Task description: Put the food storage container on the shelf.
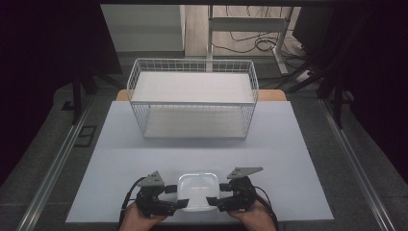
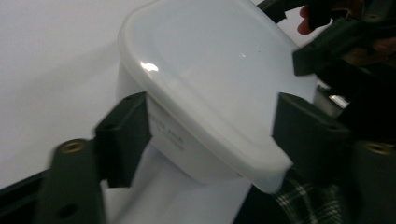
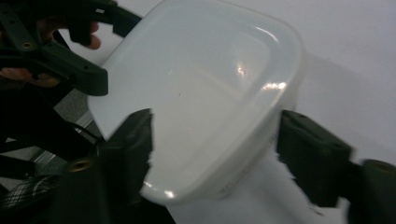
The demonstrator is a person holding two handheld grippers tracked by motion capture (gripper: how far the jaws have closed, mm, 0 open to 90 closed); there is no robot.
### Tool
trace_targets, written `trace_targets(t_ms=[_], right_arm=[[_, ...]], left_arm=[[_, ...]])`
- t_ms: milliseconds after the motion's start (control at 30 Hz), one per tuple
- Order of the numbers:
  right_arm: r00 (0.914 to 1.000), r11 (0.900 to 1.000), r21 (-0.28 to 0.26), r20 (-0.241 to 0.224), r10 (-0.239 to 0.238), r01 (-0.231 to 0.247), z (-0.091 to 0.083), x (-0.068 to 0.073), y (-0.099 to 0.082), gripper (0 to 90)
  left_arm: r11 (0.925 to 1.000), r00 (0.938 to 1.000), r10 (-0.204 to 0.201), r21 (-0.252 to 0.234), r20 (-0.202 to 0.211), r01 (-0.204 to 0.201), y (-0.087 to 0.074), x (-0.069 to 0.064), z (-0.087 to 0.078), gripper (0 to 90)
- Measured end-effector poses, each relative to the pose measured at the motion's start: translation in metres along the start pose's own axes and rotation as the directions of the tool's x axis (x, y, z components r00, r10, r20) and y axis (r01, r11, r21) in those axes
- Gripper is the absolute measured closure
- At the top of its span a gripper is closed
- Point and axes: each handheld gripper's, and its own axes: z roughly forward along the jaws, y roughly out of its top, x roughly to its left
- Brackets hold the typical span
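- Hands [image 1: 144, 219] cut off at the bottom edge of the high view; forearms out of frame.
- Small print on the container side wall, in both gripper views, too blurred to read.
- White lidded plastic container [image 1: 197, 191] sits on the white table [image 1: 120, 144] near its front edge, between the two grippers. Lid up, base down.
- Footprint is a rounded square, slightly longer front-to-back in the high view; no clear long axis.
- Left gripper [image 2: 210, 135]: jaws spread, straddling a near corner of the container. Contact with the walls: cannot tell.
- Right gripper [image 3: 215, 140]: jaws spread around the opposite near corner, same doubt on contact.
- White wire basket [image 1: 192, 98], two tiers, well apart at the table's far side.
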Motion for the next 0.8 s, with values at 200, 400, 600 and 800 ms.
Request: trace_targets(t_ms=[200,400,600,800], right_arm=[[0.9982,0.9985,-0.009,0.026,0.054,-0.053,-0.013,0.003,-0.003,56.5],[0.9951,0.9957,-0.041,0.050,0.085,-0.083,-0.021,0.006,-0.004,65.6],[0.9936,0.9927,-0.084,0.065,0.092,-0.087,-0.025,0.006,-0.005,77.3],[0.9924,0.9924,-0.109,0.103,0.068,-0.056,-0.023,0.006,-0.004,77.6]], left_arm=[[0.9995,0.9996,-0.024,-0.023,-0.015,0.023,0.001,-0.003,-0.007,55.1],[0.9977,0.9988,-0.048,-0.048,-0.011,0.047,0.002,-0.002,-0.011,65.7],[0.9956,0.9982,-0.050,-0.081,-0.033,0.047,0.002,-0.003,-0.014,77.7],[0.9943,0.9969,-0.044,-0.099,-0.065,0.037,0.006,-0.002,-0.013,80.1]])
